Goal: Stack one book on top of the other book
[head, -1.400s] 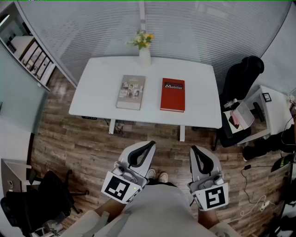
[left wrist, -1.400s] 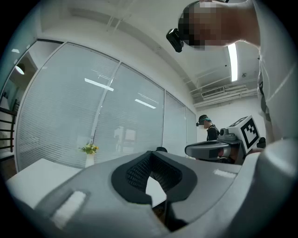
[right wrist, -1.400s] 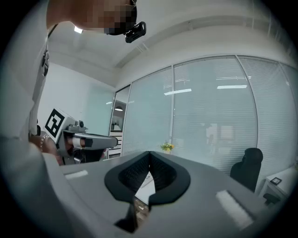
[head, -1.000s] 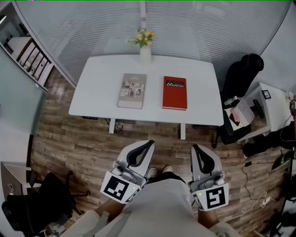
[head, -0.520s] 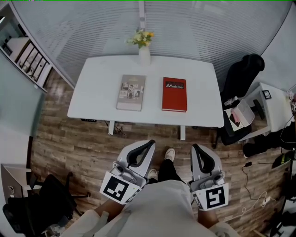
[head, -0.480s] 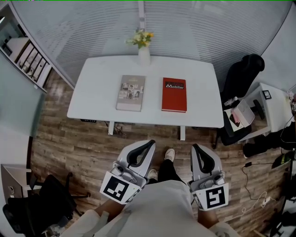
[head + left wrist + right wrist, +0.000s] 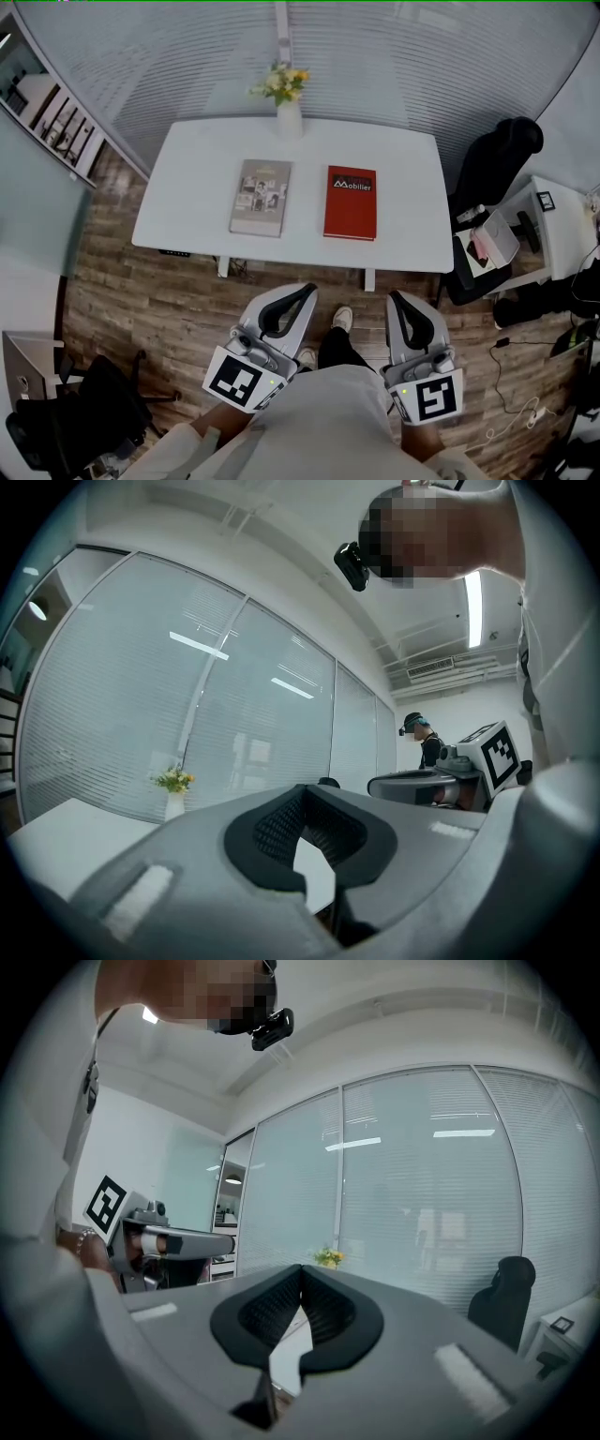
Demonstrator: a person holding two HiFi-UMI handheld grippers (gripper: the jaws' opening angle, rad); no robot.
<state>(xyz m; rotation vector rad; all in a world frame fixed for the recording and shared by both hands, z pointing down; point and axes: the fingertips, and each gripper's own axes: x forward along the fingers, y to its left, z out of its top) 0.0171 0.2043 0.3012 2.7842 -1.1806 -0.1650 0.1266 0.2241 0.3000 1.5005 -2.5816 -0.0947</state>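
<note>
While the left gripper (image 7: 302,294) and right gripper (image 7: 395,302) are clenched empty, a grey book (image 7: 261,197) and a red book (image 7: 351,202) lettered in white lie flat, apart, well beyond their jaws.

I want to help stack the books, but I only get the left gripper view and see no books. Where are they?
Observer: The head view shows them flat on the white table: a grey book left, a red book right, apart.
Operator: Is the other gripper holding something?
Observer: No, the right gripper is shut with nothing between its jaws.
Operator: Are we close?
Observer: Not quite; the left gripper and the right one hang over the wooden floor, short of the table.
</note>
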